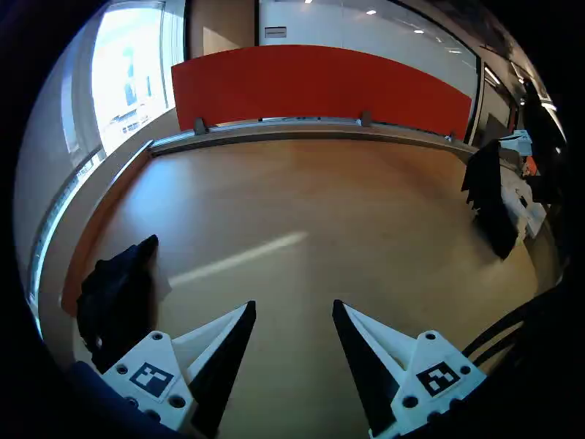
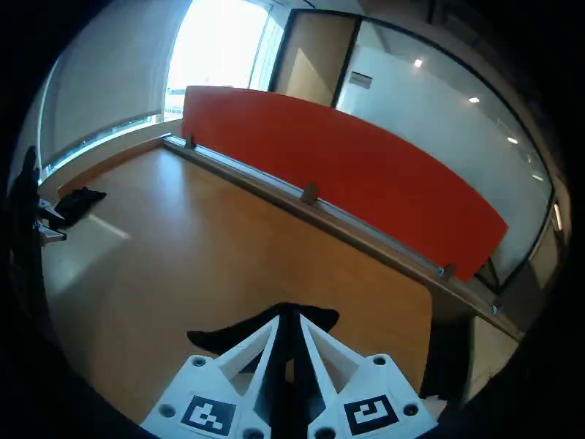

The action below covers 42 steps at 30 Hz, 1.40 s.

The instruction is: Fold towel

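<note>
A black towel is pinched between my right gripper's shut fingers, its edges spreading out to both sides just above the wooden table. In the left gripper view that towel hangs dark at the far right, over the table's edge. My left gripper is open above the bare tabletop, with nothing between its fingers. A second black cloth lies crumpled just left of its left finger, near the table's corner; the right gripper view has this cloth far off to the left.
A red divider panel on a metal rail runs along the table's far edge. A bright window and a low ledge border the left side. Dark cables trail at the lower right of the left gripper view.
</note>
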### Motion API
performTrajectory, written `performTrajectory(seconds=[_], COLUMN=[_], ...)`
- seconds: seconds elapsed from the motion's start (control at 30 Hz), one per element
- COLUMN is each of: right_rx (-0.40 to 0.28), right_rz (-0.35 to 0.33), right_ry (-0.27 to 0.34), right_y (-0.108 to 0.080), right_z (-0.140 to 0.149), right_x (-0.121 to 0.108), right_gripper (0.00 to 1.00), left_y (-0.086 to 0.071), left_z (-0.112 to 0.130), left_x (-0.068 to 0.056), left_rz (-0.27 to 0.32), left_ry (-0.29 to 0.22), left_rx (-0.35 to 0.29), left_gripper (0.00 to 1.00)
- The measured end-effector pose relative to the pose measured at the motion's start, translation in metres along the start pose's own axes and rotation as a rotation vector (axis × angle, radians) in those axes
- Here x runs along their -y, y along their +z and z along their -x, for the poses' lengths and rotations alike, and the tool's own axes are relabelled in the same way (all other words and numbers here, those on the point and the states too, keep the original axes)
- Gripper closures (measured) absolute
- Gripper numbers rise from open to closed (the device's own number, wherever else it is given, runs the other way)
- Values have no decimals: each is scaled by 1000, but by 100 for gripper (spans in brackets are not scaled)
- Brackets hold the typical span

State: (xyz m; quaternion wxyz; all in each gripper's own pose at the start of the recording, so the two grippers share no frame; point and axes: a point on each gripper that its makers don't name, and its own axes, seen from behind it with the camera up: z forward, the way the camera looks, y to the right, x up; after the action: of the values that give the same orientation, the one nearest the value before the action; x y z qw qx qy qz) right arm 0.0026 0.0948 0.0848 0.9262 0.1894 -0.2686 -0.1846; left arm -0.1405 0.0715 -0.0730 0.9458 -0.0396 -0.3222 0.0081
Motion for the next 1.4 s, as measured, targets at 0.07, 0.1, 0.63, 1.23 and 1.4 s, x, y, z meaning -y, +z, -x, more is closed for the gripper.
performTrajectory(seconds=[0.07, 0.1, 0.63, 1.23, 1.4], right_rx=[7, 11, 64, 142, 155], right_rz=[11, 15, 73, 142, 153], right_ry=[7, 10, 46, 131, 154], right_y=[-1, -2, -19, -72, -81], right_z=[5, 7, 49, 139, 157], right_x=[-9, -13, -48, -51, -46], right_gripper=[95, 95, 95, 95, 95], left_y=[0, 1, 2, -2, -2], left_z=[-1, -1, -6, -2, -2], left_x=[-2, -2, -13, -18, -20], left_rz=[0, 1, 9, 22, 28], left_ry=[2, 3, 26, 52, 60], left_rx=[0, 0, 1, 11, 12], left_gripper=[23, 23, 23, 23, 23])
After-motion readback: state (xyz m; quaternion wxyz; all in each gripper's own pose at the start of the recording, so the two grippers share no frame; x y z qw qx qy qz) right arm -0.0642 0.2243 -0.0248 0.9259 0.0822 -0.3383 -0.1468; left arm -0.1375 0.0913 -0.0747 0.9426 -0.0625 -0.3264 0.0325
